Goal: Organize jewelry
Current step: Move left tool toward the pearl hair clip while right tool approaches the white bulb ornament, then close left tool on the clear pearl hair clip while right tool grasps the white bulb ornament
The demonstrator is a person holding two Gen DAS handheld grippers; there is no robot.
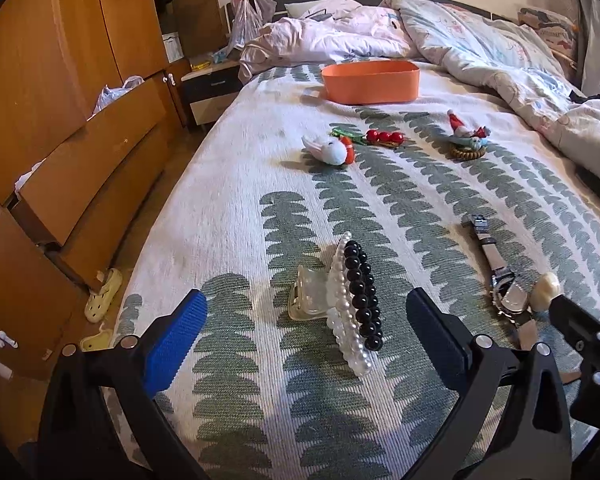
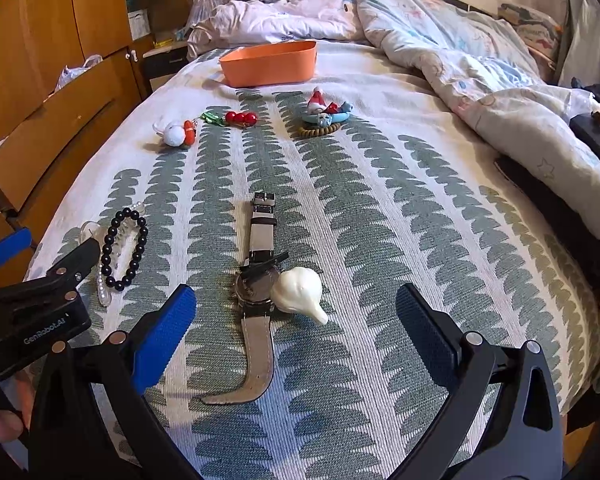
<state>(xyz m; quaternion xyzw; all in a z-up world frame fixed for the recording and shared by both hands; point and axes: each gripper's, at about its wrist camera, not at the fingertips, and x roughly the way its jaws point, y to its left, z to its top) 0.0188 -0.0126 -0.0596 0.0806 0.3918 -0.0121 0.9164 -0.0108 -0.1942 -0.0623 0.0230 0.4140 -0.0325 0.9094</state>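
Note:
On the leaf-patterned bedspread a black bead bracelet (image 1: 362, 292) lies on a pearl hair claw (image 1: 342, 308); both also show in the right wrist view, bracelet (image 2: 124, 244). My left gripper (image 1: 306, 332) is open and empty, just short of them. A wristwatch (image 2: 258, 280) with a leather strap and a white garlic-shaped piece (image 2: 300, 290) lie before my open, empty right gripper (image 2: 296, 332). The watch also shows in the left wrist view (image 1: 504, 284). An orange bin (image 1: 370, 81) stands farther up the bed, also in the right wrist view (image 2: 270, 62).
A white bunny charm (image 1: 328, 150), red bead clip (image 1: 382, 137) and a Santa trinket on a beaded ring (image 1: 466, 140) lie mid-bed. A rumpled duvet (image 2: 480, 64) fills the right and far side. Wooden drawers (image 1: 80, 168) stand left of the bed.

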